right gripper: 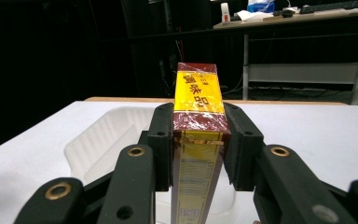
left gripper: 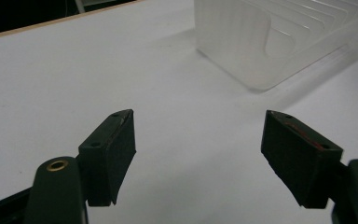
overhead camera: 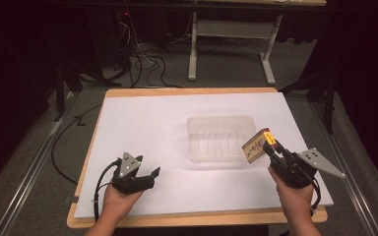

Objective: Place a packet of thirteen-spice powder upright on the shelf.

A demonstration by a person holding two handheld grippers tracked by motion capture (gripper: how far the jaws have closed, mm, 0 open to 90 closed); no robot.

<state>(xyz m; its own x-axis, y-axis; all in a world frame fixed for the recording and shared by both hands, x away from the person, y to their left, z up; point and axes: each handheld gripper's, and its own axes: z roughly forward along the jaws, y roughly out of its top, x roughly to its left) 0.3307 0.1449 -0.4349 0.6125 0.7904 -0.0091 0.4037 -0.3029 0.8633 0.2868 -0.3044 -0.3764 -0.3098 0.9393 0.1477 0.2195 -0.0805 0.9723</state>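
- Nearest the camera, at the lower left of the high view, the left gripper (overhead camera: pixel 145 173) rests low over the white table cover (overhead camera: pixel 147 123). Its jaws stand apart with nothing between them, as the left gripper view confirms (left gripper: pixel 198 154); only bare white surface lies between the pads.
- At the lower right of the high view, the right gripper (overhead camera: pixel 270 149) is clamped on a small box (overhead camera: pixel 257 144). In the right gripper view the two pads press flat against the box's opposite narrow sides (right gripper: pixel 199 140), and the box stands upright between them.
- Location of the box: held off the table, just beside the right-hand end of the clear plastic tray (overhead camera: pixel 220 137), near the centre right of the high view. It is not yet inside the tray.
- Appearance of the box (right gripper: pixel 198 107): tall, slim carton wrapped in glossy film; yellow upper panel with red characters, dark maroon band below, pale printed side panel lower down.
- The tray (right gripper: pixel 103 135) is translucent, shallow, with a ribbed floor, and looks empty.
- Judgement on the step in hand: the work appears to be placing the box in the tray. To do it well, carry the box over the rim before lowering, keep it clear of the thin wall, and release only once it rests on the floor. The light tray may slide; the free left gripper could steady it.
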